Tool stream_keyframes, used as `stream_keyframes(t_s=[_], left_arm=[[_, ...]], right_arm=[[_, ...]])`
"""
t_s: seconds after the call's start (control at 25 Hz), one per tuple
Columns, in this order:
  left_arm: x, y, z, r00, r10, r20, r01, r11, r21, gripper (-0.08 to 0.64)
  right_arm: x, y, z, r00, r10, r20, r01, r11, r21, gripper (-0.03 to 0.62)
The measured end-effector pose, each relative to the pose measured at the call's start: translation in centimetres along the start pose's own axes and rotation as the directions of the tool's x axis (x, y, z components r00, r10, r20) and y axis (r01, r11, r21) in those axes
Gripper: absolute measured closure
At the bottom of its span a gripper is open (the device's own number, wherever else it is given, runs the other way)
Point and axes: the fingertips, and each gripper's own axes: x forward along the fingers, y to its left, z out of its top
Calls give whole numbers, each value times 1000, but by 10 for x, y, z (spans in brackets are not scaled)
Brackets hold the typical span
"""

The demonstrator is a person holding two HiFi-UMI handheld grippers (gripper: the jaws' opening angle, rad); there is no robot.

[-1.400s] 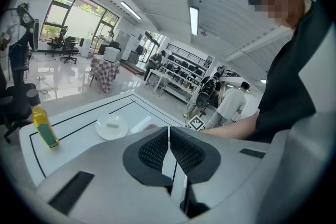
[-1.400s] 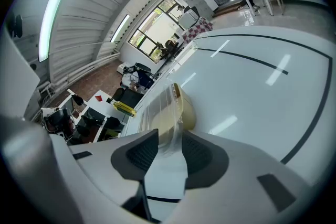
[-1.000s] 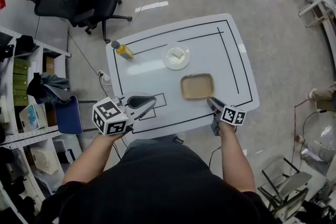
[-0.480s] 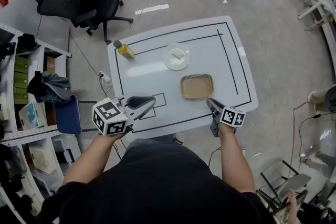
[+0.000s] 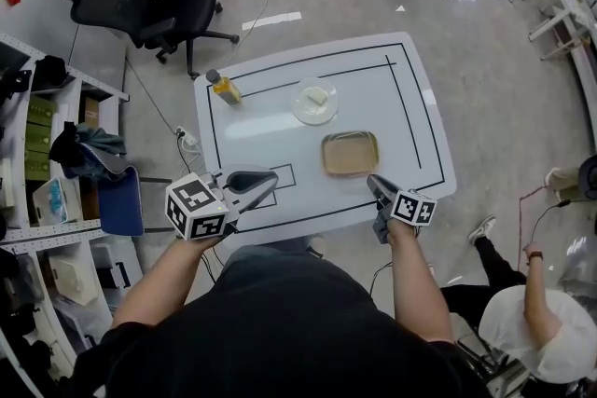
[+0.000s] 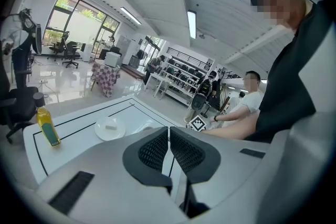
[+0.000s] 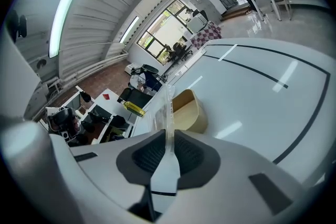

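My left gripper (image 5: 270, 180) hovers over the table's near left part, jaws shut with nothing between them; in its own view the pads (image 6: 157, 148) meet. At the table's near right edge my right gripper (image 5: 372, 183) is shut on a thin clear plastic sheet (image 7: 167, 105) that sticks up from its jaws. A tan tray (image 5: 351, 153) lies just beyond it, also seen as the tan tray (image 7: 187, 111) in the right gripper view. Farther off stand a white plate (image 5: 315, 102) with a pale block and a yellow bottle (image 5: 222, 87).
The white table (image 5: 401, 116) has black lines along its border. Black office chairs (image 5: 177, 0) and shelves (image 5: 47, 126) stand at the left. A person in a white shirt (image 5: 532, 331) stands at lower right, near the table's corner.
A person in white has walked into view at the lower right. Both grippers have stayed almost in place; the right one still grips the clear sheet.
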Motion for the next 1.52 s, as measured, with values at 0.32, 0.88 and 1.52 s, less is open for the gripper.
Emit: stream_keyframes(t_s=[0.32,0.88,1.52], left_arm=[[-8,-14,3,1000,11,13,-12,1000,19,529],[-21,-36,3,999,23,34,-25,999,47,529],[-31,-83,-6,998,-7,57,3,997,78,529]], right_arm=[[-11,10,-4,1000,17,7,-17,1000,-9,534],[-30,28,-3,999,34,24,-32,998,-53,537],[-80,36,-19,998,25,61,-20,996,-82,538]])
